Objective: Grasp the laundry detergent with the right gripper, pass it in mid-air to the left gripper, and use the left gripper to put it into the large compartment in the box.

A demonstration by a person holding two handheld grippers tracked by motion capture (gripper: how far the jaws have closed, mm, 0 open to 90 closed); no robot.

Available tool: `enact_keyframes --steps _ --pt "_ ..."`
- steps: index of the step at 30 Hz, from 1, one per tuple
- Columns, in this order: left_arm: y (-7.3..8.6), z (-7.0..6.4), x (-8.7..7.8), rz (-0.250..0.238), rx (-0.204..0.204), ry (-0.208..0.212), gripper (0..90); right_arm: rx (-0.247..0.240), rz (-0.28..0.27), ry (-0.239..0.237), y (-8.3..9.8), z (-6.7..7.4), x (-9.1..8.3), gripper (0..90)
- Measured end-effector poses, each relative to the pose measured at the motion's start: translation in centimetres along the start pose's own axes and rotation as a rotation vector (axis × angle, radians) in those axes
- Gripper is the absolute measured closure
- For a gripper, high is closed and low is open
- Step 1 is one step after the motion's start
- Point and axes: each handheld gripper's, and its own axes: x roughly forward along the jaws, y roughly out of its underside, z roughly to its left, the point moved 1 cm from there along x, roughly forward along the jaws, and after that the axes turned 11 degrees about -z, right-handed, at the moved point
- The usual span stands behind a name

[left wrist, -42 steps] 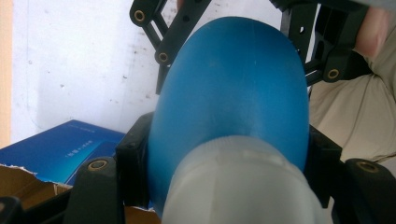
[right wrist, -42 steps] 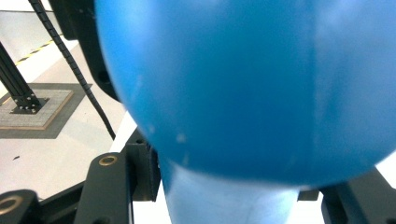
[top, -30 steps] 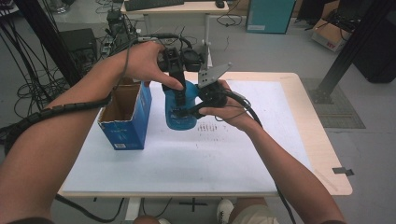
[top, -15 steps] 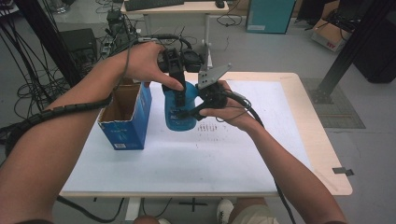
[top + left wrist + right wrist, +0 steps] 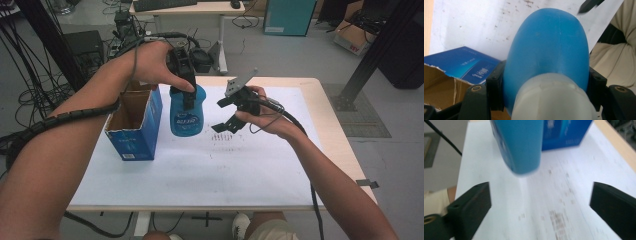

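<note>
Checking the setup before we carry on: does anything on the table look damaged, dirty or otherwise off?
Two things. The cardboard box stands open with a ragged, torn top edge, clear in the left gripper view. The white sheet covering the table has dark smudges near its middle. The blue bottle itself looks intact, with nothing spilled.

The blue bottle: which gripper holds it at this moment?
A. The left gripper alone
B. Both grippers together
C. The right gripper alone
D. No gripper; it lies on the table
A. The left gripper is clamped on the upper part of the blue bottle, holding it above the table; the right gripper stands apart at its side, its jaws having just opened wide with nothing between them.
</note>
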Motion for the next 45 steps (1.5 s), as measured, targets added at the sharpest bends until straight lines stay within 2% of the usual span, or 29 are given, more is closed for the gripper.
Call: enact_keyframes --steps 3,4,5,7,8,10,11,12,13,14,16,18,19,21,23,24,26,29,31,34,35,36,38,39,40,41,42,43,45 --pt "-0.1 0.4 -0.7 0.006 -0.05 0.009 36.0 0.03 0.084 0.061 1.0 -0.6 -1.7 3.8" --pt "-0.1 0.4 -0.7 0.006 -0.05 0.009 36.0 0.03 0.084 0.061 1.0 -0.6 -1.7 3.8" --pt "-0.1 0.5 -0.9 -0.02 -0.099 -0.001 36.0 0.045 0.103 0.076 1.2 -0.7 -2.2 4.3" --pt "-0.1 0.6 -1.4 -0.016 -0.123 -0.002 36.1 0.072 0.158 0.128 1.6 -1.1 -3.9 4.7" --pt "-0.1 0.8 -1.9 -0.012 -0.152 -0.02 36.0 0.091 0.174 0.142 1.6 -1.2 -4.5 4.7" --pt "0.0 1.0 -2.6 -0.003 -0.178 -0.045 36.1 0.103 0.239 0.13 1.7 -1.5 -5.6 5.1" --pt "0.0 1.0 -2.6 -0.003 -0.178 -0.045 36.1 0.103 0.239 0.13 1.7 -1.5 -5.6 5.1" --pt "0.0 1.1 -3.0 -0.005 -0.194 -0.053 36.1 0.137 0.23 0.138 1.8 -1.5 -6.3 5.7" --pt "0.1 1.4 -3.8 -0.011 -0.22 -0.064 36.1 0.115 0.231 0.177 1.8 -1.6 -7.2 5.3" --pt "0.1 1.5 -4.2 -0.015 -0.241 -0.069 36.1 0.11 0.23 0.196 1.7 -1.6 -7.7 5.1" --pt "0.3 1.8 -5.1 -0.014 -0.283 -0.078 36.1 0.115 0.235 0.19 1.7 -1.6 -8.5 5.4" --pt "0.6 2.2 -6.1 -0.012 -0.326 -0.091 36.1 0.116 0.246 0.206 1.7 -1.8 -9.2 5.5" --pt "0.6 2.2 -6.1 -0.012 -0.326 -0.091 36.1 0.127 0.248 0.223 1.6 -1.8 -9.6 5.5" --pt "1.0 2.7 -7.2 -0.015 -0.376 -0.11 36.1 0.136 0.245 0.237 1.6 -1.8 -10.1 5.6" --pt "1.7 3.4 -8.5 -0.015 -0.445 -0.125 36.1 0.15 0.253 0.252 1.5 -2.0 -11.1 5.7" --pt "1.7 3.4 -8.5 -0.015 -0.445 -0.125 36.1 0.15 0.253 0.252 1.5 -2.0 -11.1 5.7" --pt "2.2 3.8 -9.1 -0.018 -0.509 -0.125 36.1 0.157 0.27 0.253 1.6 -2.3 -12.0 6.0" --pt "3.0 4.7 -10.0 -0.029 -0.568 -0.136 36.2 0.161 0.273 0.262 1.6 -2.4 -12.4 6.0" --pt "3.7 5.3 -10.8 -0.041 -0.637 -0.141 36.2 0.154 0.276 0.271 1.5 -2.6 -12.9 6.0" --pt "4.5 6.1 -11.6 -0.057 -0.704 -0.157 36.2 0.153 0.283 0.278 1.4 -2.6 -13.3 6.0" --pt "4.5 6.1 -11.6 -0.057 -0.704 -0.157 36.2 0.153 0.28 0.283 1.4 -2.6 -13.3 6.0" --pt "5.1 6.7 -12.1 -0.065 -0.725 -0.179 36.2 0.146 0.287 0.277 1.4 -2.8 -13.5 6.0" --pt "5.7 7.2 -12.3 -0.066 -0.777 -0.184 36.3 0.154 0.293 0.277 1.3 -2.9 -13.6 6.0" --pt "5.7 7.2 -12.3 -0.066 -0.777 -0.184 36.3 0.154 0.293 0.277 1.3 -2.9 -13.6 6.0" --pt "6.2 7.7 -12.5 -0.066 -0.812 -0.193 36.3 0.152 0.3 0.28 1.2 -2.9 -13.7 6.0" --pt "6.2 7.7 -12.5 -0.066 -0.812 -0.193 36.3 0.152 0.3 0.28 1.2 -2.9 -13.7 6.0" --pt "6.5 8.0 -12.7 -0.071 -0.832 -0.197 36.3 0.145 0.295 0.282 1.2 -2.9 -13.7 6.0" --pt "7.1 8.4 -12.9 -0.079 -0.873 -0.199 36.3 0.149 0.301 0.284 1.1 -2.9 -13.8 6.0" --pt "8.0 9.1 -13.2 -0.103 -0.927 -0.203 36.2 0.146 0.302 0.288 1.0 -3.0 -13.9 6.0"
